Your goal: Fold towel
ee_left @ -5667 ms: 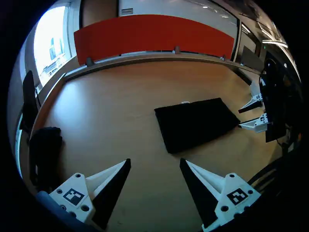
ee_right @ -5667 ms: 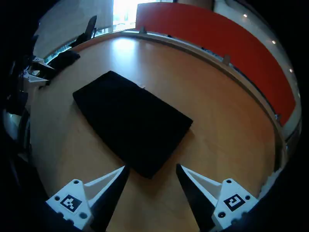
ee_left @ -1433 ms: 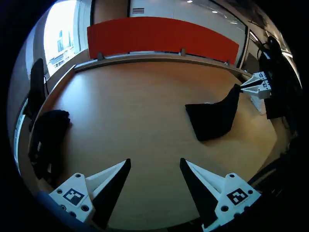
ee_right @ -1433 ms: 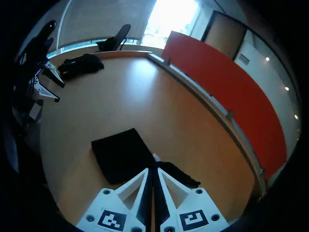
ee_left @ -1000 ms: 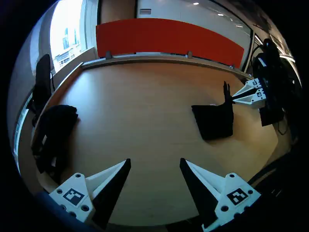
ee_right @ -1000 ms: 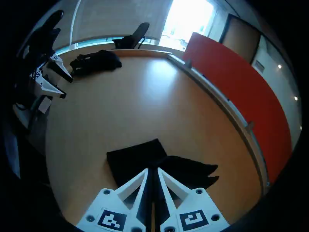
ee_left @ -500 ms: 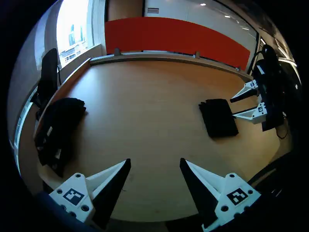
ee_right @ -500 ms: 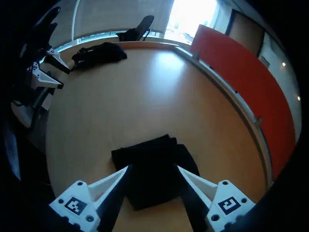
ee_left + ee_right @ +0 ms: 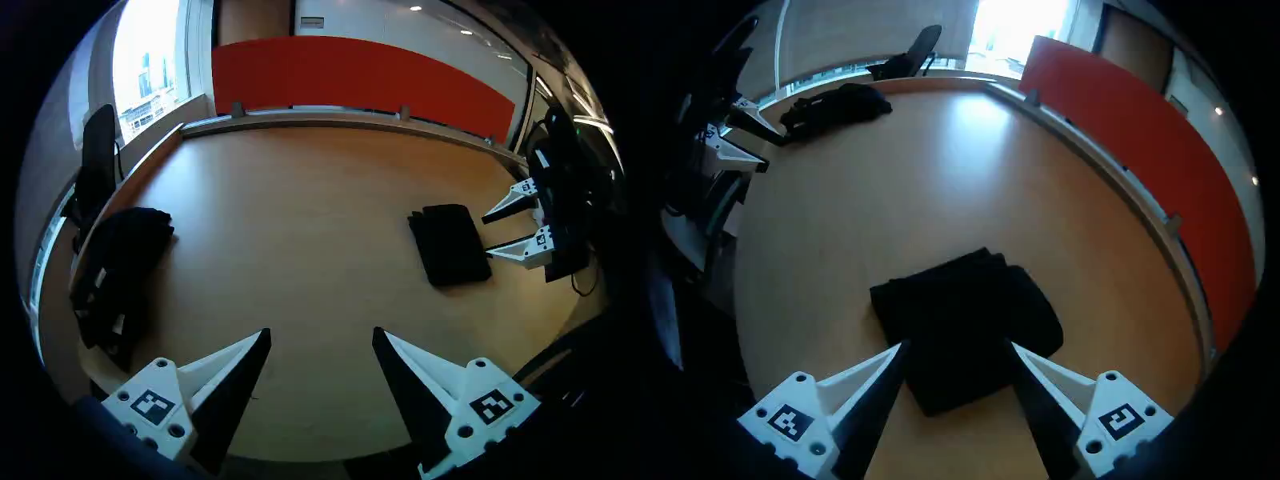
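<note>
Daylight is pouring in through the window (image 9: 152, 68), which is blowing out to white in both views, and it is laying a pale sheen across the table (image 9: 980, 112) nearest the glass. The fisheye lenses are bending the table's edges and the red partition (image 9: 360, 76) into curves and dimming the margins, while the black towel (image 9: 968, 328) is reading as a flat dark patch, its folds barely showing.

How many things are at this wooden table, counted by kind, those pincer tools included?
Folded black towel: 1
Black bundle, perhaps a bag: 1
Grippers: 2, left gripper and right gripper, both open
Total: 4
</note>
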